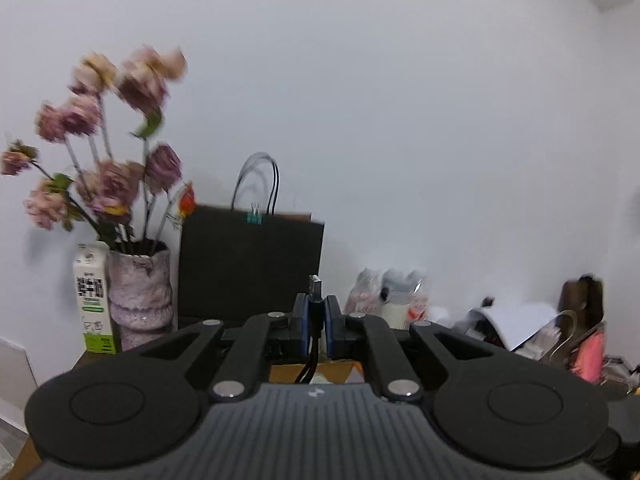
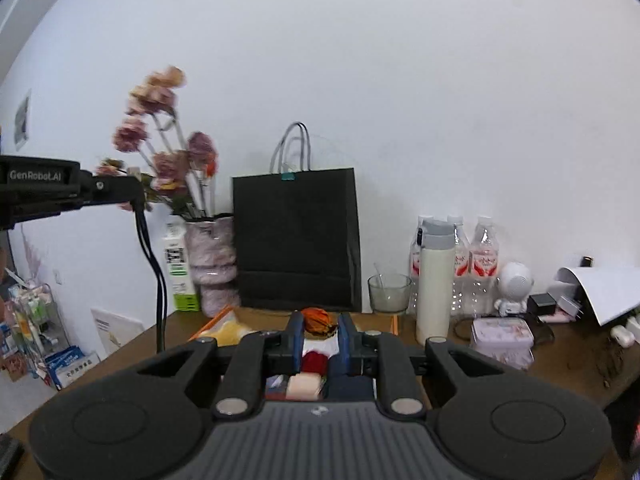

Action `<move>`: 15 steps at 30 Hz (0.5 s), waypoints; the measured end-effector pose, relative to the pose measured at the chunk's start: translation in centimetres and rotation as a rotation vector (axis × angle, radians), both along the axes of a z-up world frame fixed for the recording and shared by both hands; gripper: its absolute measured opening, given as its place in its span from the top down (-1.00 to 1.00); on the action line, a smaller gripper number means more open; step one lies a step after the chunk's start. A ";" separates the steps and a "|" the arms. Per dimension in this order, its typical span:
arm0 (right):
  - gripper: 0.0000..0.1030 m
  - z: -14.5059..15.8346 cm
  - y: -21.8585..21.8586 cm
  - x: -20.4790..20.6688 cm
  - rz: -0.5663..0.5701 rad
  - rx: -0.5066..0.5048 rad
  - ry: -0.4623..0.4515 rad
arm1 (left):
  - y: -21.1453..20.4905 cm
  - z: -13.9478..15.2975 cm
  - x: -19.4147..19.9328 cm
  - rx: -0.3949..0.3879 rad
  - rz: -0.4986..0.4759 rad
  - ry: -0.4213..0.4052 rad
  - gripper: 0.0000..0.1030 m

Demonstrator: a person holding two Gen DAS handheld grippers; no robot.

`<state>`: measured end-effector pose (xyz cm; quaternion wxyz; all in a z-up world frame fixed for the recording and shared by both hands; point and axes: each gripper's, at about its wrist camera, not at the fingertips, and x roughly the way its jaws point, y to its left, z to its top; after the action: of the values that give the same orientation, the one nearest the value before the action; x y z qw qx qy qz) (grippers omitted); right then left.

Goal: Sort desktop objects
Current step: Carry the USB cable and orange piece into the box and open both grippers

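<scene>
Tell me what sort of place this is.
Probably a lived-in desk at home or in a small office, pushed against a white wall. A vase of dried flowers, a black paper bag, water bottles and loose papers crowd the brown desk.

Your left gripper (image 1: 316,320) is black with blue pads and round silver screws. Your right gripper (image 2: 319,332) looks the same. Each has a ridged grey body and two big round black discs.

A brown wooden desk (image 2: 580,356) carries a black paper bag (image 2: 296,240) at its far edge, a flower vase (image 2: 212,264) left of it, and a white flask (image 2: 436,284) right.
</scene>
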<state>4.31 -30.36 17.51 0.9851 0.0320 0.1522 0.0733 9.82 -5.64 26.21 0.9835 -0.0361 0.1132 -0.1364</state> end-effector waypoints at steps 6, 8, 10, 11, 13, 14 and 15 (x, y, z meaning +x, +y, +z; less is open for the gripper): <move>0.68 -1.6 -0.6 10.9 0.028 0.018 0.108 | -1.1 -2.7 8.8 0.040 0.021 0.105 0.84; 0.68 -2.7 -1.1 14.3 0.018 0.033 0.158 | -1.5 -4.0 11.3 0.061 0.014 0.141 0.84; 0.68 -4.0 -1.7 17.8 0.009 0.052 0.221 | -2.0 -5.7 14.7 0.072 -0.003 0.222 0.84; 0.68 -4.8 -1.9 19.5 -0.003 0.062 0.251 | -2.2 -6.6 16.4 0.070 0.002 0.255 0.84; 0.68 -6.3 -2.0 22.5 -0.022 0.066 0.308 | -2.9 -8.9 19.8 0.100 0.028 0.308 0.84; 0.68 -7.2 -2.0 24.0 -0.029 0.068 0.333 | -3.1 -9.9 21.3 0.106 0.032 0.335 0.84; 0.68 -7.9 -2.1 25.1 -0.034 0.068 0.354 | -3.3 -11.0 22.8 0.112 0.023 0.372 0.84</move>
<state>29.44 -32.44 9.63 0.9424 0.0801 0.3200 0.0550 32.65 -8.91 15.17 0.9476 -0.0074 0.3000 -0.1096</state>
